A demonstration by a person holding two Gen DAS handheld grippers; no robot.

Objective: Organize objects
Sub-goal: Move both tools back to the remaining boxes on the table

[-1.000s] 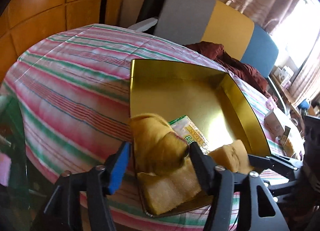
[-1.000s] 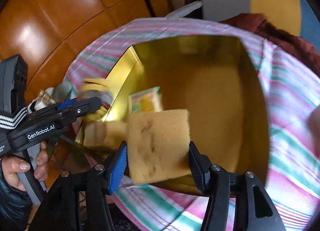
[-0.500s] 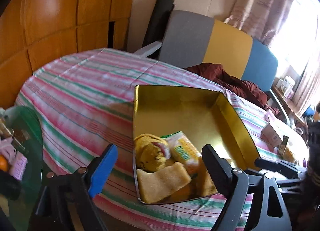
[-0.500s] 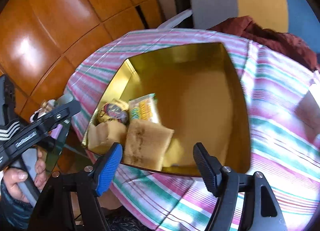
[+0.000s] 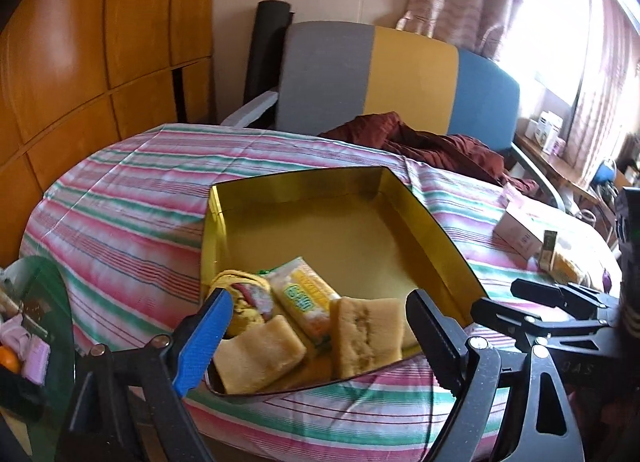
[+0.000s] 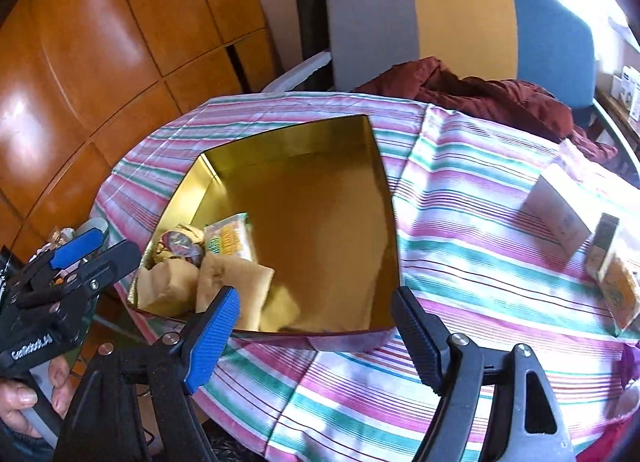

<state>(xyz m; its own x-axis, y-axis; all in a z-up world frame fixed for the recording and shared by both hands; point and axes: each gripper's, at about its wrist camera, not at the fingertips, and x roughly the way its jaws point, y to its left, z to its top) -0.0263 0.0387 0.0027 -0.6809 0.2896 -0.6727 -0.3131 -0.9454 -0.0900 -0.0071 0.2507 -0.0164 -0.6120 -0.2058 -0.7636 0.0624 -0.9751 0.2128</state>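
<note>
A gold tin box (image 5: 304,178) lies open on the striped tablecloth. In its near corner sit two yellow sponges (image 5: 256,354) (image 5: 368,334), a green and yellow snack packet (image 5: 308,298) and a round yellow wrapped item (image 5: 244,302). My left gripper (image 5: 318,314) hovers above that corner, its jaws opening, with nothing pressed between them. My right gripper (image 6: 316,302) hangs over the tin's near rim (image 6: 312,332), its jaws also opening and holding nothing. In the right wrist view the sponges (image 6: 232,282) lie loose in the tin. A hand holds the left gripper (image 6: 114,244) at the left.
A pale pink box (image 5: 516,226) and small cartons (image 6: 616,282) stand on the cloth to the right. A dark red garment (image 5: 420,142) lies at the far edge before a grey, yellow and blue chair (image 5: 372,74). A glass side table (image 5: 44,302) with clutter is at the left.
Both grippers have let go: the left dropped its yellow item and the right its sponge into the tin. Both have opened wide and drawn back and up from the tin.
</note>
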